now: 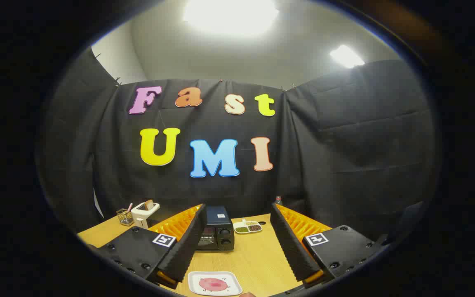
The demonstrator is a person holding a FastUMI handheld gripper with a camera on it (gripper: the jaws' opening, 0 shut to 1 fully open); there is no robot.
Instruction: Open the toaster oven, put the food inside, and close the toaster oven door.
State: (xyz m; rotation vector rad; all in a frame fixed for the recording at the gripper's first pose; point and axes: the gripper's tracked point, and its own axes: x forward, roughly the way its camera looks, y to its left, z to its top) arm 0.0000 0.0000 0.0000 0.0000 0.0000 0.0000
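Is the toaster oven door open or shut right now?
Shut: the toaster oven door sits flush with its front, beyond the open tool.

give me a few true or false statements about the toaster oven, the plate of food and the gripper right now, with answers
1. The gripper is open with nothing between its fingers. True.
2. The toaster oven door is open. False: the door looks closed, with the oven standing on the table beyond the fingers.
3. The pink food lies on a white plate near the fingertips. True.
4. The food is already inside the toaster oven. False: it is on the plate, on the table in front of the oven.
5. A small divided dish sits beside the toaster oven. True.
6. The white toaster stands on top of the toaster oven. False: it stands on the table off to the oven's side, next to a wire cup.
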